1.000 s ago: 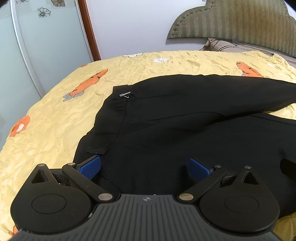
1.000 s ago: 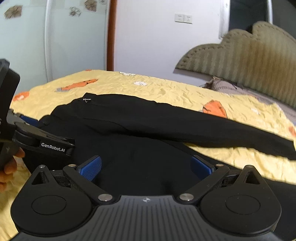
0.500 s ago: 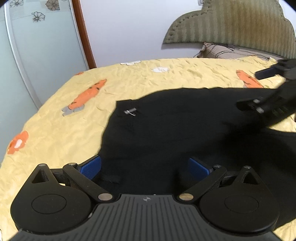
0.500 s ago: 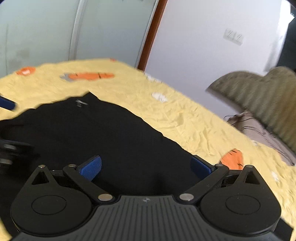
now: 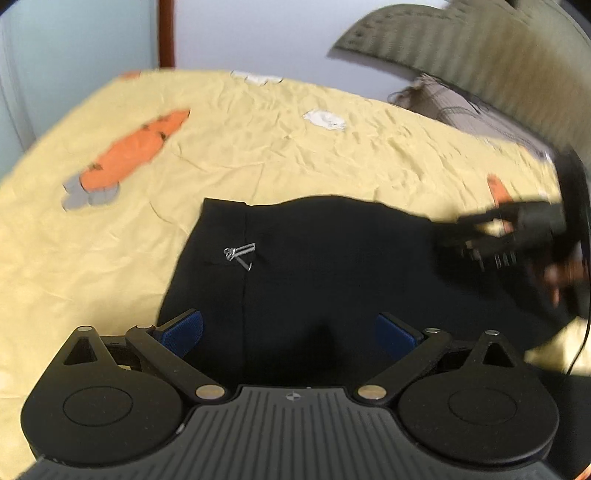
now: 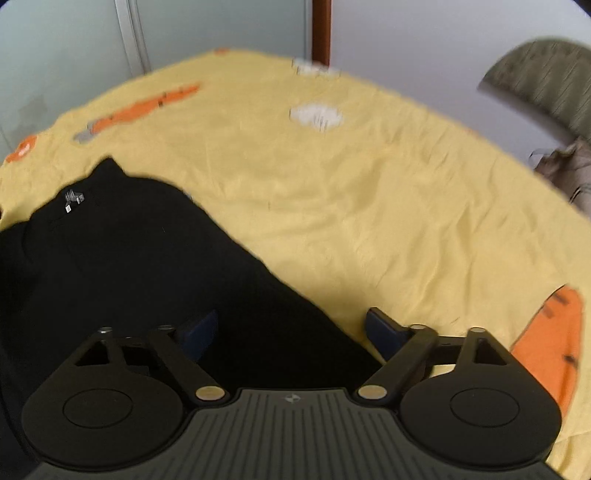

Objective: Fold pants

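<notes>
Black pants (image 5: 332, 266) lie flat on a yellow bedsheet (image 5: 258, 147), with a small silver clasp (image 5: 238, 253) near the waistband corner. My left gripper (image 5: 290, 332) is open and empty, low over the pants near the waistband. My right gripper (image 6: 291, 332) is open and empty over the far edge of the pants (image 6: 147, 266); its left finger is over black cloth, its right finger over the sheet. The right gripper also shows, blurred, at the right of the left wrist view (image 5: 517, 236).
The sheet carries orange carrot prints (image 5: 136, 147) (image 6: 550, 343). A padded olive headboard (image 5: 480, 48) and a pillow (image 5: 461, 110) stand at the back right. A frosted glass door with a brown frame (image 6: 321, 26) is behind the bed.
Both grippers have swung left and dipped toward the waistband end. The pants look more compact, with the legs out of view. Both frames are motion-blurred.
</notes>
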Demonstrator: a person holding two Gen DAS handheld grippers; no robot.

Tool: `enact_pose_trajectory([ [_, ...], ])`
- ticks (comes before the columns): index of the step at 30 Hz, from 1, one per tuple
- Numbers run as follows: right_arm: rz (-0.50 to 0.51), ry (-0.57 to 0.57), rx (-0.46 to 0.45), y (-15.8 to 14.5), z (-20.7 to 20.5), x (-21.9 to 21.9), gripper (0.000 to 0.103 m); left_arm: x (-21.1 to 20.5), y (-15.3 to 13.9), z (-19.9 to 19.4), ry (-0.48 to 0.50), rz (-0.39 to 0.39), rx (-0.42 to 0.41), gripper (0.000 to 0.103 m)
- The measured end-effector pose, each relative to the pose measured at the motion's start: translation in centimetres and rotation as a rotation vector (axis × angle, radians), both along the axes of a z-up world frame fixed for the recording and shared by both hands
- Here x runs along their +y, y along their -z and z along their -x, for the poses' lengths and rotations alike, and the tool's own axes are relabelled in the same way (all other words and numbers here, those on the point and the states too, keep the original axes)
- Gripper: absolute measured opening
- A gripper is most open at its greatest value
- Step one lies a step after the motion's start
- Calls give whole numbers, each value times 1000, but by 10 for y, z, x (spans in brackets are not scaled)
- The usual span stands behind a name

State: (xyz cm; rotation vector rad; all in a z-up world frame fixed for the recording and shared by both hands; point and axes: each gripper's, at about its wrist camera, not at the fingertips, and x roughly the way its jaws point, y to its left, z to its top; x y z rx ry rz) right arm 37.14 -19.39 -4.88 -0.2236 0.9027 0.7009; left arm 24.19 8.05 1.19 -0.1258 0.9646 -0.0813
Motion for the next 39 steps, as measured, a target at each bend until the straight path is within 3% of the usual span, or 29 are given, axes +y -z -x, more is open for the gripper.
enact_pose_trajectory([
  [1,-15,-20,2,-2,2,-1,68,4,3,-10,-24,43,22,99],
  [3,-23,-17,-1,-5,7,-3,15,14,9,-28,-58,138,71,99],
  [4,-1,-18,-19,-6,12,-3,9,19,13,-36,-80,195,95,99],
  [7,76,-42,-115,-9,44,6,5,31,25,-59,-125,327,156,99],
  [13,301,-130,-499,-20,158,35,5,40,35,-88,-141,490,237,100],
  [18,441,-197,-714,-10,233,47,5,51,47,-101,-201,591,312,100],
  [22,506,-249,-823,1,270,55,1,59,51,-107,-259,660,344,100],
  [26,544,-278,-849,9,283,65,1,59,53,-118,-253,705,385,99],
  [28,477,-225,-824,-1,271,60,1,62,52,-115,-300,729,379,101],
  [31,317,-96,-651,-28,220,38,11,61,48,-108,-288,724,357,101],
  [32,271,-60,-596,-34,198,31,26,60,46,-105,-287,715,357,101],
  [33,209,-20,-505,-38,172,21,61,58,46,-103,-280,707,357,101],
  [34,152,0,-419,-38,151,13,84,57,45,-102,-268,700,357,101],
  [35,77,15,-350,-37,133,1,96,57,45,-101,-260,692,356,101],
  [37,-21,51,-277,-35,103,-10,95,56,43,-101,-255,675,350,101],
  [39,-43,85,-183,-27,74,-16,94,55,42,-103,-255,663,342,101],
])
